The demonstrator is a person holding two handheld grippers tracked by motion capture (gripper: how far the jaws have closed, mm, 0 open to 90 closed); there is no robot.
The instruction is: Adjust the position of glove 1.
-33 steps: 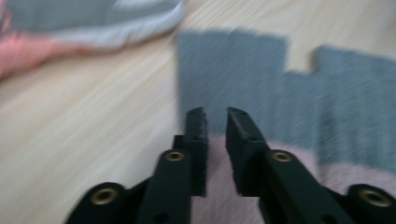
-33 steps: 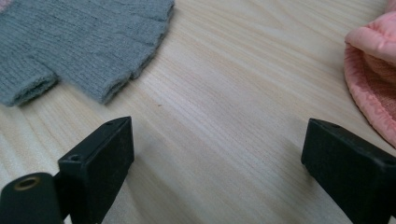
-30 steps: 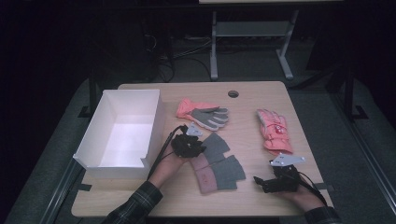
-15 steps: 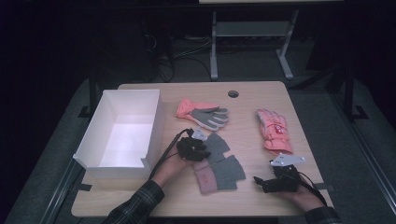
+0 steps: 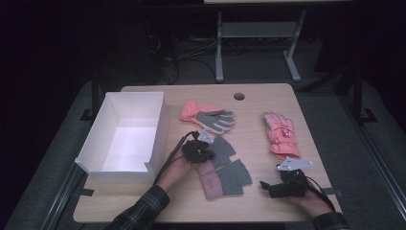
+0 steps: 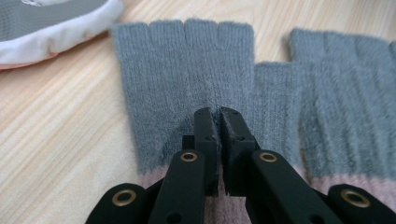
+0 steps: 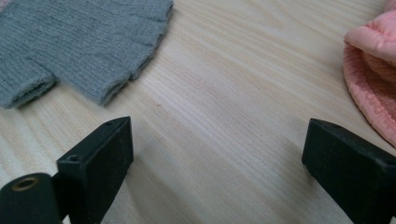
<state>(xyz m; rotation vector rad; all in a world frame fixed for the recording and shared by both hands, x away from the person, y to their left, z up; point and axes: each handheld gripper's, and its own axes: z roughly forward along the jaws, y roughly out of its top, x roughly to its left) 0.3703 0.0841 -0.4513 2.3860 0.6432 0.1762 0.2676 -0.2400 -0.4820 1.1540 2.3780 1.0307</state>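
Grey fingerless glove (image 6: 187,70): pinched by left gripper (image 6: 218,116) fingers just closed on a thin knit fold, liable to slip when lifted; right gripper (image 7: 215,154) fingers held wide over bare tabletop (image 7: 233,93).

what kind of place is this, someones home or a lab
Most likely a lab or recording workspace, not a home. A pale wooden table with a cable hole stands in a dark room, loose cables trail on the floor behind it beside a metal stand, and a white box sits beside laid-out gloves.
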